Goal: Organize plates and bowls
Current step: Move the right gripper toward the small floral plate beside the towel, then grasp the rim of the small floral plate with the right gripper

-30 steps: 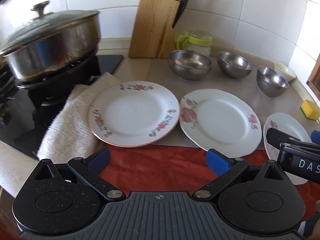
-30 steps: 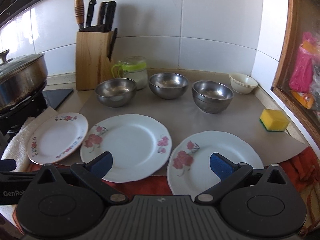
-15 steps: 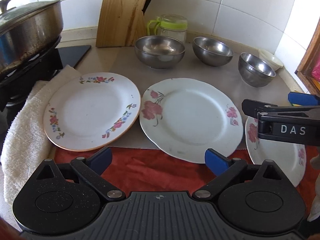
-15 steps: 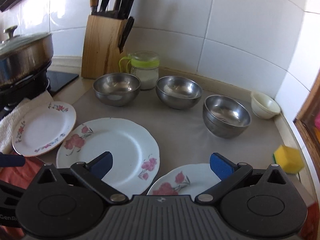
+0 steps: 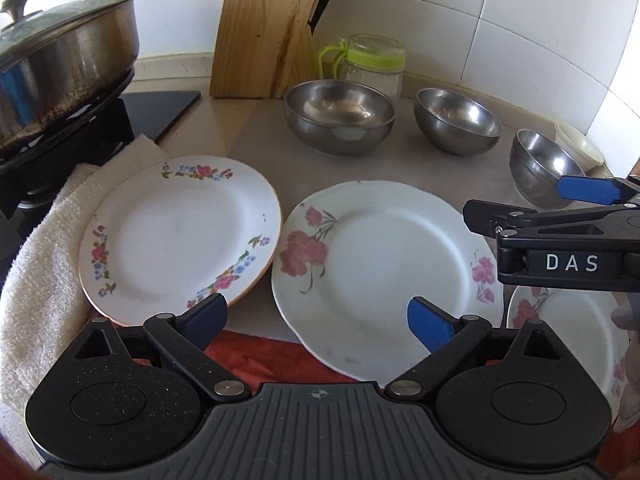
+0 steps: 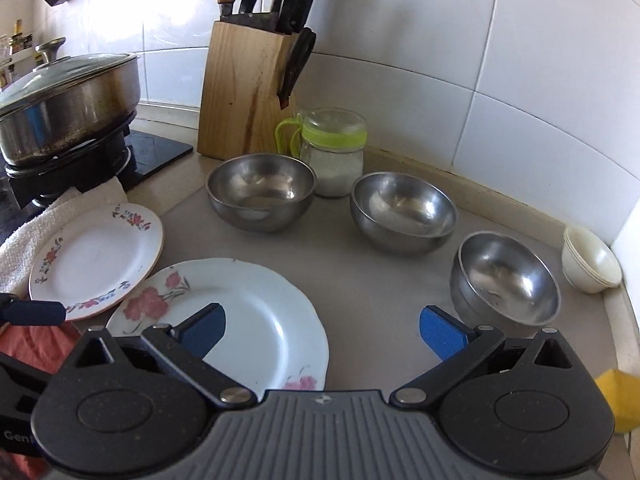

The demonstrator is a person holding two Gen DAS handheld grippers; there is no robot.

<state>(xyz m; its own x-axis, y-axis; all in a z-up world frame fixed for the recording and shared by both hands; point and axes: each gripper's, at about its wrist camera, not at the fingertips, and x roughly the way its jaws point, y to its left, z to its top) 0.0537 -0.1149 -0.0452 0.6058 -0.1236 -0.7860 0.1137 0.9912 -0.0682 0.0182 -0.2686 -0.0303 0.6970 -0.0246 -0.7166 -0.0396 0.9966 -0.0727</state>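
Observation:
Three floral plates lie in a row on the counter: a left plate [image 5: 176, 232] resting partly on a towel, a middle plate [image 5: 384, 276], and a right plate [image 5: 568, 328] partly hidden by my right gripper. Behind them stand three steel bowls: left [image 6: 260, 190], middle [image 6: 402, 212], right [image 6: 504, 278]. My left gripper [image 5: 316, 320] is open and empty, near the front edges of the left and middle plates. My right gripper [image 6: 322, 326] is open and empty, over the counter between the middle plate [image 6: 248, 312] and the right bowl.
A lidded pan [image 5: 60, 80] sits on the stove at left, with a white towel [image 5: 44, 280] beside it. A knife block [image 6: 246, 92] and a green-lidded jar [image 6: 334, 152] stand at the back wall. Small cream bowls [image 6: 590, 260] and a yellow sponge [image 6: 618, 404] are at right.
Both grippers have moved forward toward the dishes. The right gripper has swung toward the steel bowls, so the right plate has left its view. Both stay open.

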